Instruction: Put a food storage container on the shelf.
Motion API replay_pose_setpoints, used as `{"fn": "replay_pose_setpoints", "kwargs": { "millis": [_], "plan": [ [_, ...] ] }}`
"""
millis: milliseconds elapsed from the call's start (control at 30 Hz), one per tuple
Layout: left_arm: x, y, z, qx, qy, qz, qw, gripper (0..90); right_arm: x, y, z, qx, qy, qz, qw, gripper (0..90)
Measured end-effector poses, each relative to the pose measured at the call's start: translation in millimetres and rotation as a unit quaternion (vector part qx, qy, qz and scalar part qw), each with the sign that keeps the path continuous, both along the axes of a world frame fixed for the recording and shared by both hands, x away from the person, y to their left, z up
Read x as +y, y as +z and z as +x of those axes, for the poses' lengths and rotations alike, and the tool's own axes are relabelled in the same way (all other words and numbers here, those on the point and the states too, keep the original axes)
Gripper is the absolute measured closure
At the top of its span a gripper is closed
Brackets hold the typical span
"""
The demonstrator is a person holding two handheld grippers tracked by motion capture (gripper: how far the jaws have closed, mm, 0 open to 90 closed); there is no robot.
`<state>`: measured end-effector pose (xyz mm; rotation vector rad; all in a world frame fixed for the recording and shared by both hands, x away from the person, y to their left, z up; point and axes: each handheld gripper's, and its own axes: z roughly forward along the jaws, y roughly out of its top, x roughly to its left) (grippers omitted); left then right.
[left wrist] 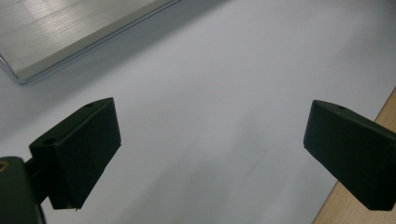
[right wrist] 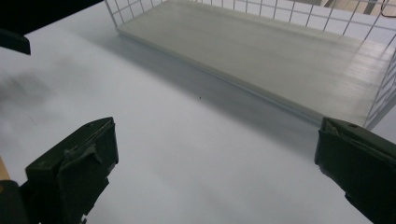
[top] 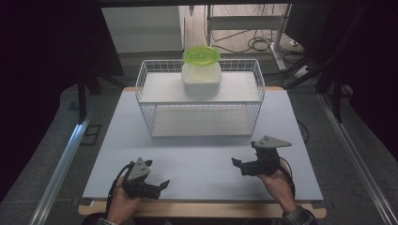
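A white wire rack with two shelves stands at the back middle of the pale table. On its top shelf sits a translucent white container with a bright green lid. My left gripper rests low at the front left, held by a hand, open and with nothing in it; a corner of the rack's lower shelf lies ahead of it. My right gripper hovers at the front right, also open with nothing in it, facing the lower shelf.
The table's wooden front edge runs close beside the left gripper. Aluminium rails flank the table on the floor. Cables and a metal frame lie behind the rack. Dark curtains hang on both sides.
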<state>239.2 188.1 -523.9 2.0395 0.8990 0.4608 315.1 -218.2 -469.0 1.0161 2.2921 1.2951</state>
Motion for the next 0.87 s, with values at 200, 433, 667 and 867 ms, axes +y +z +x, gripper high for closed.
{"fn": "replay_pose_setpoints", "kwargs": {
  "millis": [200,433,667,867],
  "plan": [
    [-0.6,-0.7,0.2,0.001,0.0,0.004,1.0,3.2,-2.6,-11.3,-7.5,0.007,-0.003,-0.023,0.9997,0.0],
    [-1.3,-1.8,0.7,0.003,0.001,0.012,0.9999,3.0,-3.5,-24.7,-14.2,0.024,0.002,-0.044,0.9988,0.0],
    [-2.3,-3.8,1.5,0.009,0.002,0.019,0.9998,2.7,-5.6,-37.0,-17.2,0.049,0.005,-0.061,0.9969,0.0],
    [-2.4,-4.0,2.3,0.01,0.004,0.022,0.9997,2.6,-5.9,-40.2,-15.5,0.059,0.0,-0.068,0.9959,0.0]
  ]
}}
